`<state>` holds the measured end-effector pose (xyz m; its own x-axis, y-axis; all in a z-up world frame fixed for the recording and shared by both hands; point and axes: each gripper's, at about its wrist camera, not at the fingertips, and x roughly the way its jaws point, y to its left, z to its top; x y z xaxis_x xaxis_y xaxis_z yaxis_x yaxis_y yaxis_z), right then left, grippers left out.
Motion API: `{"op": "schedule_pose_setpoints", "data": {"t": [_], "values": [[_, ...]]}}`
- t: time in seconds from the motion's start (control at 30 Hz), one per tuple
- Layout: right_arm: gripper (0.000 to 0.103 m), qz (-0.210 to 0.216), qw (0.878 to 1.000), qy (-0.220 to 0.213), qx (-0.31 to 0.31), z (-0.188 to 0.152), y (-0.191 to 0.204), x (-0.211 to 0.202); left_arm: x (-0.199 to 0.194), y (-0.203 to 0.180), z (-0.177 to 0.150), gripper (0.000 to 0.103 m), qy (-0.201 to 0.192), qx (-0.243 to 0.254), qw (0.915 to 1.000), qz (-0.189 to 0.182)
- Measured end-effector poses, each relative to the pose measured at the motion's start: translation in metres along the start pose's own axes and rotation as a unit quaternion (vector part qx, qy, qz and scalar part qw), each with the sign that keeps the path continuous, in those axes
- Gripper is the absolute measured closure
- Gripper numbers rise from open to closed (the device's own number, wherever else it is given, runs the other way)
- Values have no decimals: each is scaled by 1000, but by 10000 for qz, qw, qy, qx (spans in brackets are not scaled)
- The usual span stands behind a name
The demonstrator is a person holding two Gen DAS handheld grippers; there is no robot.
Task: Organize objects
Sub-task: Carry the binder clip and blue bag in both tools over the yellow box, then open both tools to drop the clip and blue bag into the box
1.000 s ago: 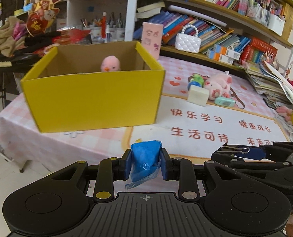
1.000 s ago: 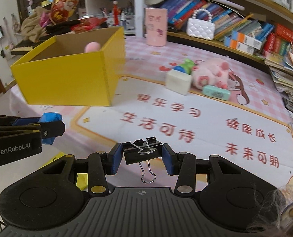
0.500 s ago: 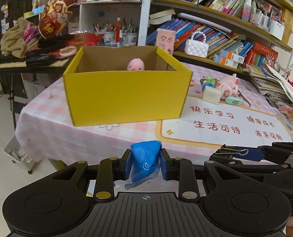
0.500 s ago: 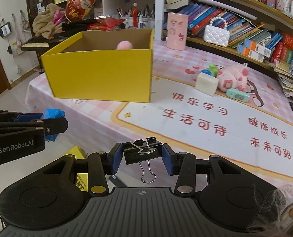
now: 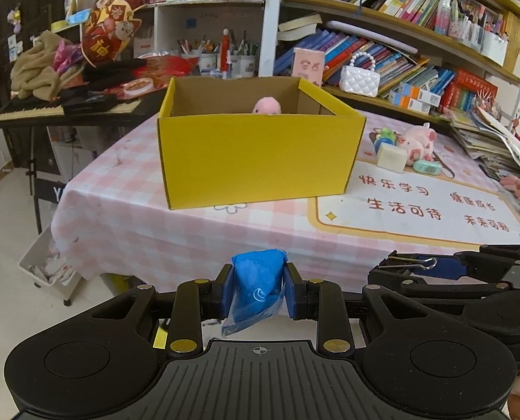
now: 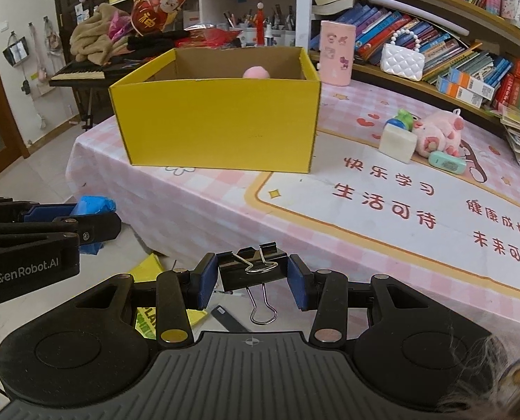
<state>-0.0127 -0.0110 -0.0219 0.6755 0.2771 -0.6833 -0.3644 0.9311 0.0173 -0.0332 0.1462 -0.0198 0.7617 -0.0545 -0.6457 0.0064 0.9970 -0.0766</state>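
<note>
Blue crinkled plastic, a small wrapped packet [image 5: 257, 280], sits pinched between the pads of our left gripper [image 5: 258, 288], whose jaws are drawn in tight on it, out beyond the table edge [image 5: 189, 245]. From this left wrist view we see one yellow cardboard box [image 5: 256, 157] standing on the pink checked cloth, with one pink plush ball [image 5: 267, 105] already inside it, so we judge one item sorted at least. Well to the right of the box four loose things lie close together: a pale block [image 5: 393, 156], a pink plush pig [image 5: 417, 141], a green and blue toy [image 5: 386, 137] and a mint case [image 5: 427, 167]. Turning to the right wrist view, our right gripper [image 6: 252, 281] is closed on one black binder clip [image 6: 251, 269], its wire handle hanging down below the pads. Here too the box [image 6: 217, 119] is well apart from both grippers, so neither held piece is over it yet. We reckon two items in hand and four on the table are left to go in.
</note>
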Motion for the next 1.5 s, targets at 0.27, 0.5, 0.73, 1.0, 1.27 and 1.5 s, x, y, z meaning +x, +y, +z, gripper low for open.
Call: {"op": "schedule_pose_setpoints", "data": {"t": [0.27, 0.5, 0.73, 1.0, 1.27, 1.5], "values": [[62, 10, 9999, 9, -158, 8, 8, 5, 4, 4, 6, 75, 7, -59, 10000, 14], [62, 49, 9994, -205, -292, 31, 3, 12, 10, 3, 32, 75, -348, -60, 9993, 113], [62, 126, 9956, -846, -385, 88, -11, 18, 18, 8, 88, 75, -1020, -185, 9944, 214], [62, 241, 9889, -1214, -828, 153, -24, 53, 58, 10, 140, 75, -1189, -241, 9913, 507], [62, 458, 9884, -676, -1279, 176, -31, 109, 113, 15, 144, 75, -451, -556, 9962, 496], [62, 855, 9825, -30, -1656, 190, -33, 145, 140, 17, 143, 75, 42, -661, 9959, 610]]}}
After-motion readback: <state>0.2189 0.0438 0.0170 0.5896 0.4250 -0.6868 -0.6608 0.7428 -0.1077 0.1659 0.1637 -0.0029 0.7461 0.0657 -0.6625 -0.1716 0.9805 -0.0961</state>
